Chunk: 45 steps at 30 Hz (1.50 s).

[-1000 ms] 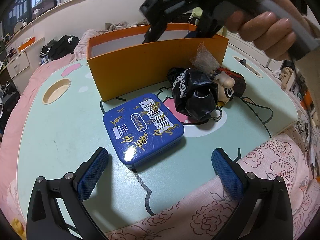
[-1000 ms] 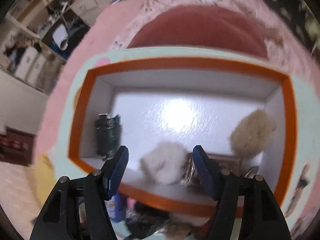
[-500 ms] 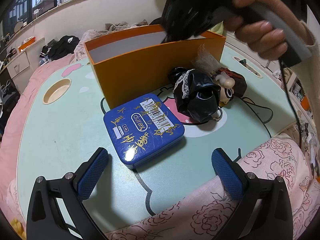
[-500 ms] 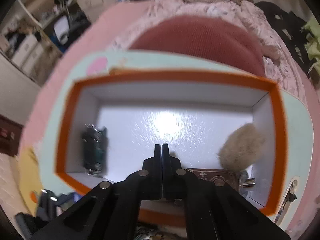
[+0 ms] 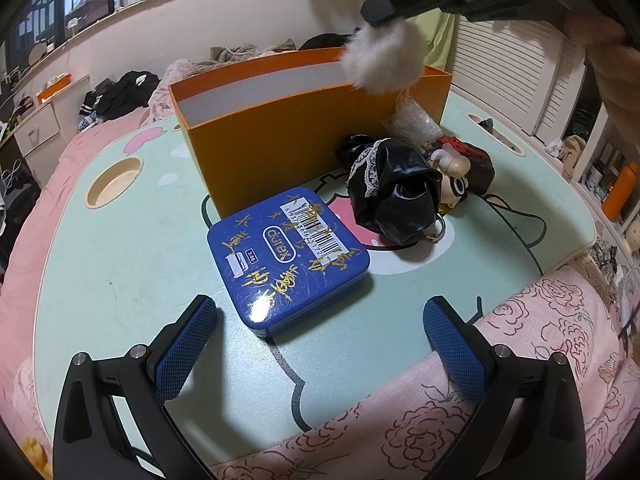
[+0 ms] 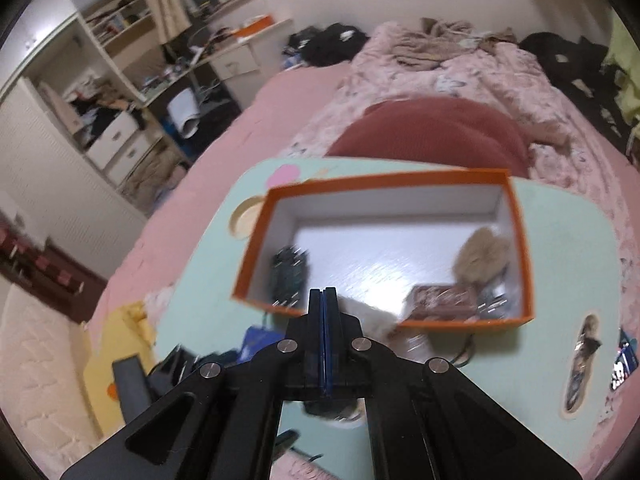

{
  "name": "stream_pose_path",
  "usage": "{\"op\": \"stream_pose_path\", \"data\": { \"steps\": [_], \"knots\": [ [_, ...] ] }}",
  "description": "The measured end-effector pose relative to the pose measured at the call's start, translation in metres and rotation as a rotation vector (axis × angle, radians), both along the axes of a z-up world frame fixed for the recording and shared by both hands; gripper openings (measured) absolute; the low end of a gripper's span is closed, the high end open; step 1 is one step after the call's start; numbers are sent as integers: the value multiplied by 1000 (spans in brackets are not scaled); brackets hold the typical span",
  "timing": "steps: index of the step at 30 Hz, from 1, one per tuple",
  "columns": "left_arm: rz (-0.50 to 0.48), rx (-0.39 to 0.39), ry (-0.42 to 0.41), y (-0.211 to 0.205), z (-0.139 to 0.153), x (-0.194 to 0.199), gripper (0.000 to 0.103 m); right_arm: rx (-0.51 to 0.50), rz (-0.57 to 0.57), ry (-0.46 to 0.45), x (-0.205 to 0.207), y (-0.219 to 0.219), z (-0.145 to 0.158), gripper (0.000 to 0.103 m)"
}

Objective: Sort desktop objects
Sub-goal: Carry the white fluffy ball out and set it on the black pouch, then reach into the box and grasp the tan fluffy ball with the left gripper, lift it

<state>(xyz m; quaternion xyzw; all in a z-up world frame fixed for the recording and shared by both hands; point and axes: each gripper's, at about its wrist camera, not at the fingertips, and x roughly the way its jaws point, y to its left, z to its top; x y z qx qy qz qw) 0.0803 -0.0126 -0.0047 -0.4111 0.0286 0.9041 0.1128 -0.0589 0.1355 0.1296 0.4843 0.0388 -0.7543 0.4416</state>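
Note:
An orange box stands on the mint table. My right gripper is shut on a white fluffy pompom and holds it in the air above the box's near right corner. In the right wrist view the shut gripper has white fluff showing under its tips. The box holds a beige pompom, a brown flat item and a dark green object. My left gripper stands open just short of a blue tin.
A doll in black clothes lies to the right of the tin, with a crumpled clear wrapper behind it. The table has a round cup hollow at the left. Pink floral bedding surrounds the table.
The right gripper closed on the white pompom inside the box, then lifted it up and out above the box's rim. The left gripper has stayed put.

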Motion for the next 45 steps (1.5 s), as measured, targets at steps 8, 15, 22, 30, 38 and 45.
{"op": "stream_pose_path", "data": {
  "steps": [8, 15, 22, 30, 38, 45],
  "knots": [
    [0, -1, 0, -1, 0, 0, 103, -74, 25, 83, 38, 14, -10, 51],
    [0, -1, 0, -2, 0, 0, 103, 24, -64, 276, 98, 60, -52, 71],
    [8, -5, -2, 0, 0, 1, 103, 172, -208, 379, 111, 76, -109, 78],
    [41, 6, 10, -6, 7, 5, 103, 139, -235, 389, 108, 81, -115, 103],
    [-56, 141, 123, -5, 120, -35, 103, 139, -234, 388, 108, 81, -113, 103],
    [-152, 28, -101, 51, 124, -150, 94, 136, -233, 388, 108, 83, -114, 103]
  ]
}}
